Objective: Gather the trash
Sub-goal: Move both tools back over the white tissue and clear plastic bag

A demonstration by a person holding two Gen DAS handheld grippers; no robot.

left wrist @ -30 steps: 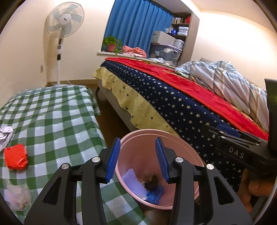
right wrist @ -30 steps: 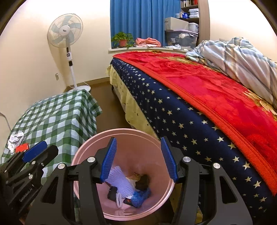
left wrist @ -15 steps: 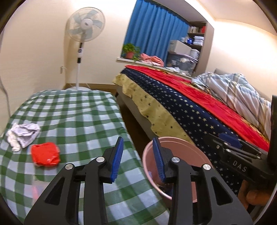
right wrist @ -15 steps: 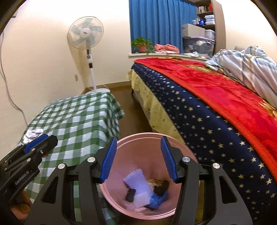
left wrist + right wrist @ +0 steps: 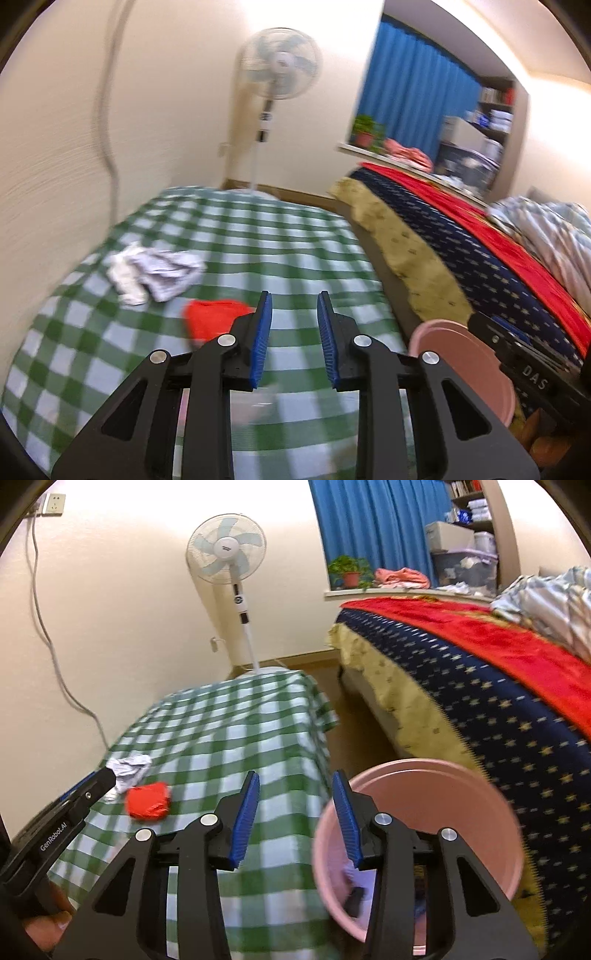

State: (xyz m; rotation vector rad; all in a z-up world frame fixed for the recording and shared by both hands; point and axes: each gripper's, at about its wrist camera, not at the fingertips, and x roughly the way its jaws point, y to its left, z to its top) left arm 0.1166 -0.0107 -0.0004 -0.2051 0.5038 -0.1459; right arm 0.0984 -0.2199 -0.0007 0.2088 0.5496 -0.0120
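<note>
A red crumpled wrapper [image 5: 212, 318] [image 5: 147, 800] and a white crumpled paper [image 5: 155, 271] [image 5: 127, 767] lie on the green checked tablecloth [image 5: 258, 236] [image 5: 229, 738]. A clear bit of plastic lies blurred under my left gripper. My left gripper [image 5: 294, 332] hovers over the table just right of the red wrapper, jaws closing with nothing between them. My right gripper [image 5: 295, 812] hangs between the table edge and the pink bin [image 5: 443, 812] [image 5: 461, 358], jaws closing, empty. The bin holds several scraps.
A bed with a starred navy and red blanket [image 5: 498, 701] runs along the right. A standing fan [image 5: 231, 557] is at the far wall beside the table. A cable [image 5: 48, 627] hangs down the left wall. A narrow floor gap [image 5: 354, 734] separates table and bed.
Both grippers swung left, away from the bin toward the table. Both jaws have narrowed. The red wrapper and white paper now sit nearer the middle of the left view.
</note>
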